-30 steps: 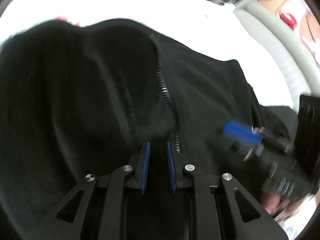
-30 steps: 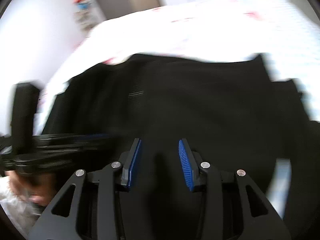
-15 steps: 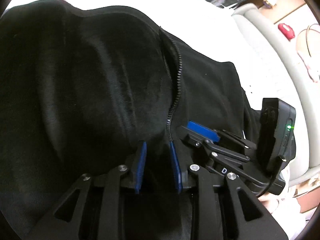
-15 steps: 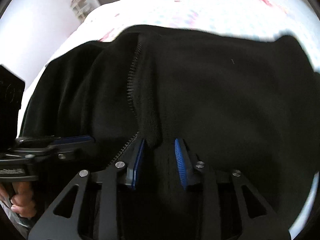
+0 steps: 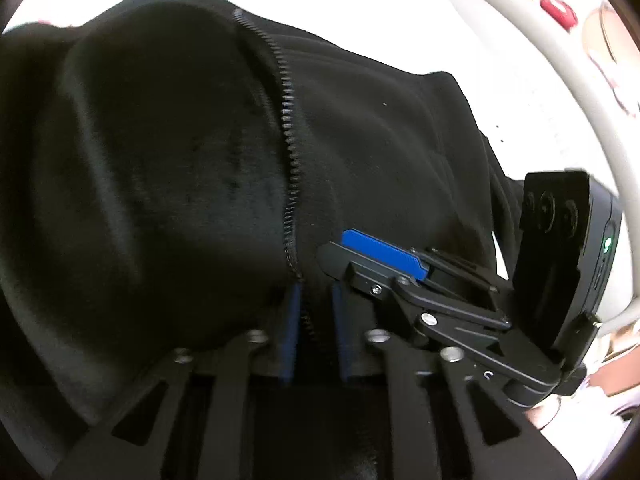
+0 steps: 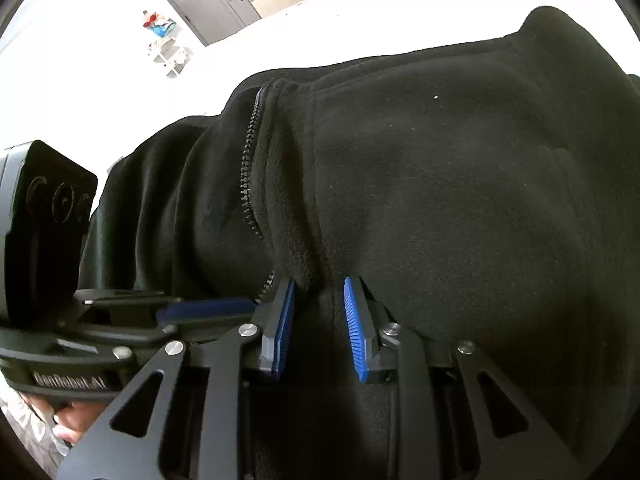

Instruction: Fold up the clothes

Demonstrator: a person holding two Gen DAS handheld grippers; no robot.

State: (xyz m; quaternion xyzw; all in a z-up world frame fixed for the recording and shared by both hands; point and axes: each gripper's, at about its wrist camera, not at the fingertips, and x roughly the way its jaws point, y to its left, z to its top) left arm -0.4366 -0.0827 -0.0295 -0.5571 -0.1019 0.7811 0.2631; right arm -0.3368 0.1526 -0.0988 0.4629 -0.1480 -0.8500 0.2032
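Note:
A black fleece zip jacket point(image 5: 168, 168) fills the left wrist view and the right wrist view point(image 6: 440, 184), hanging from both grippers over a white bed. My left gripper point(image 5: 314, 304) is shut on the jacket's edge beside the zipper point(image 5: 289, 132). My right gripper point(image 6: 318, 312) is shut on a fold of fleece next to the zipper point(image 6: 248, 168). The two grippers are side by side, almost touching: the right one shows in the left wrist view point(image 5: 384, 252), the left one in the right wrist view point(image 6: 208, 304).
A white bed sheet point(image 5: 360, 8) lies under and beyond the jacket. A padded grey bed frame point(image 5: 560, 92) curves along the right. A grey door point(image 6: 204, 0) and a small shelf point(image 6: 164, 52) stand at the far wall.
Both grippers have lifted the jacket and come closer together. The zipper edge now hangs from the pads, and the room's far wall has come into the right wrist view.

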